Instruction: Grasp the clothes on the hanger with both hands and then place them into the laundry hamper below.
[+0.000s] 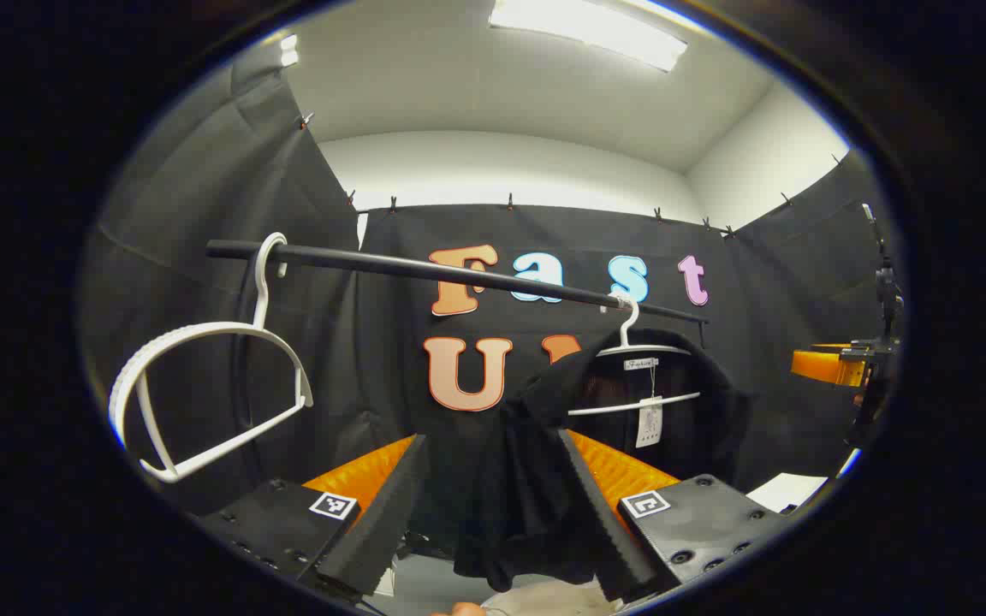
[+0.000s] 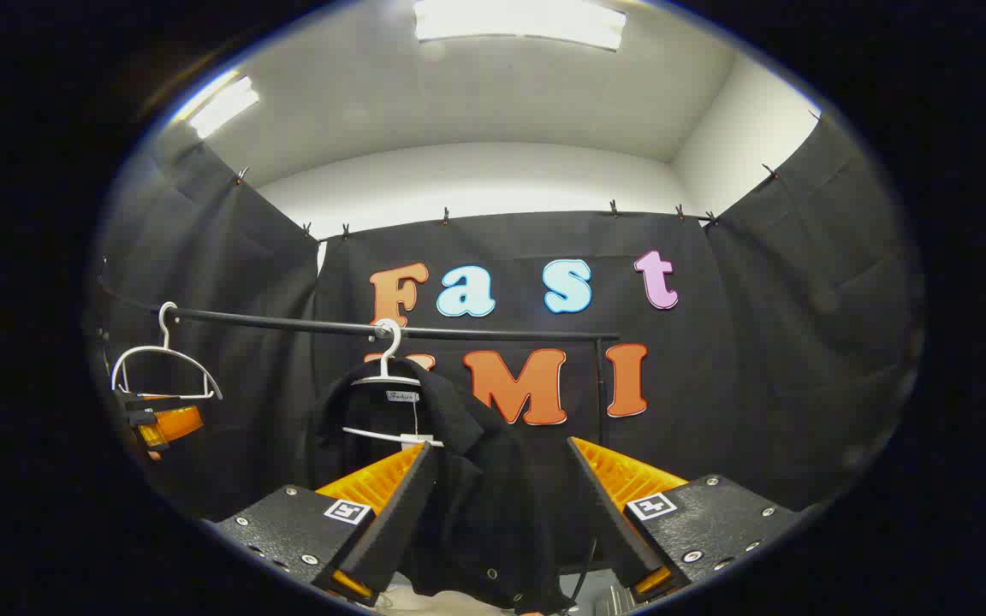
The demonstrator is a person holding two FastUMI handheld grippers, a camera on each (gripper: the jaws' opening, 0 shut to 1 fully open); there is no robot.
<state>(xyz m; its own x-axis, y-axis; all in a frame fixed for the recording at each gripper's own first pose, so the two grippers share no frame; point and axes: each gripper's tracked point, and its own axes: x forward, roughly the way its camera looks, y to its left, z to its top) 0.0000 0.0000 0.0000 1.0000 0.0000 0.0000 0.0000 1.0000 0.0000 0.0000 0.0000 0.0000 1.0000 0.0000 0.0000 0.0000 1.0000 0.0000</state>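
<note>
My left gripper [image 1: 493, 505] has its fingers spread, and a fold of the black shirt [image 1: 536, 479] hangs between them, against the right finger [image 1: 596, 513]; whether they press it I cannot tell. My right gripper [image 2: 497, 513] is spread too, the shirt [image 2: 476, 505] draped in the gap, beside the left finger [image 2: 390, 522]. Farther off, one black rail [image 1: 424, 269] carries two white hangers: an empty hanger [image 1: 202, 385] on the left and a shirt hanger [image 1: 638, 351] to its right.
</note>
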